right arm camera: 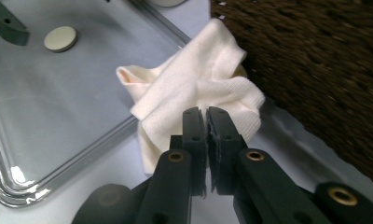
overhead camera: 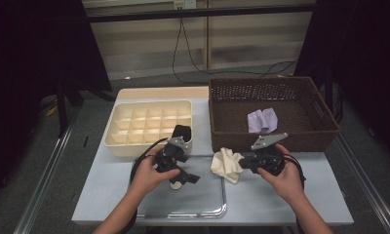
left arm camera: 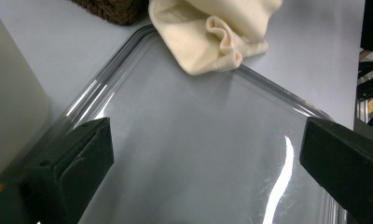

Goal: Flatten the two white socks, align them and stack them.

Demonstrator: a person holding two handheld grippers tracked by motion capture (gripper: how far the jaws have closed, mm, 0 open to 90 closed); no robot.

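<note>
A crumpled cream cloth (overhead camera: 227, 165) (right arm camera: 198, 88) hangs over the right edge of a clear tray (overhead camera: 217, 209), just in front of the wicker basket (overhead camera: 271, 139). My right gripper (overhead camera: 243, 163) (right arm camera: 207, 114) is shut on the cloth's right side, with its jaws pressed together on a fold. My left gripper (overhead camera: 183, 178) (left arm camera: 203, 149) is open above the tray (left arm camera: 105, 88) with nothing between its jaws. The cloth (left arm camera: 217, 32) lies ahead of it at the tray's far rim.
A lilac cloth (overhead camera: 262, 120) lies inside the basket (right arm camera: 324, 60). A cream divided box (overhead camera: 120, 146) stands at the back left, close to the left hand. A small pale disc (right arm camera: 60, 38) rests on the tray (right arm camera: 82, 154). The table's edges run near both forearms.
</note>
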